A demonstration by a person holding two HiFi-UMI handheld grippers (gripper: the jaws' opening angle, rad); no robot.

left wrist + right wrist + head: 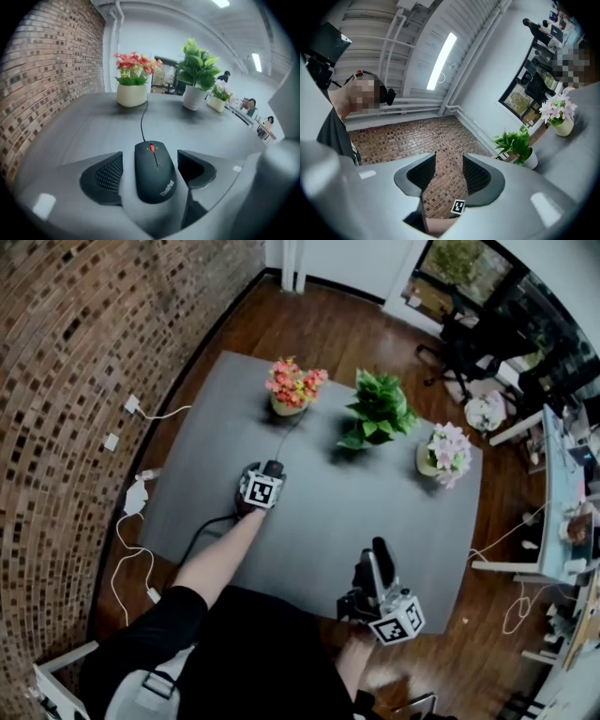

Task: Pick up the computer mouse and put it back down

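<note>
Mouse [154, 172]: flat on the grey table [375, 507], between the left gripper [270, 472] pads.
Left gripper: jaws apart, not clamping.
Right gripper [448, 164]: jaws apart, empty, raised.
Progress: lift either pending or already finished; unclear.

The scene is lit brightly and evenly from overhead, a long ceiling light strip [440, 61] being shown in the right gripper view, and only soft, short shadows are cast on the grey table [309, 512] beside the green plant [378, 412]. Strong fisheye distortion and darkened corners are found in all three views, and the brick wall [66, 381] is bent accordingly. The computer mouse [154, 171] is rendered sharply, with a faint sheen on top.
</note>
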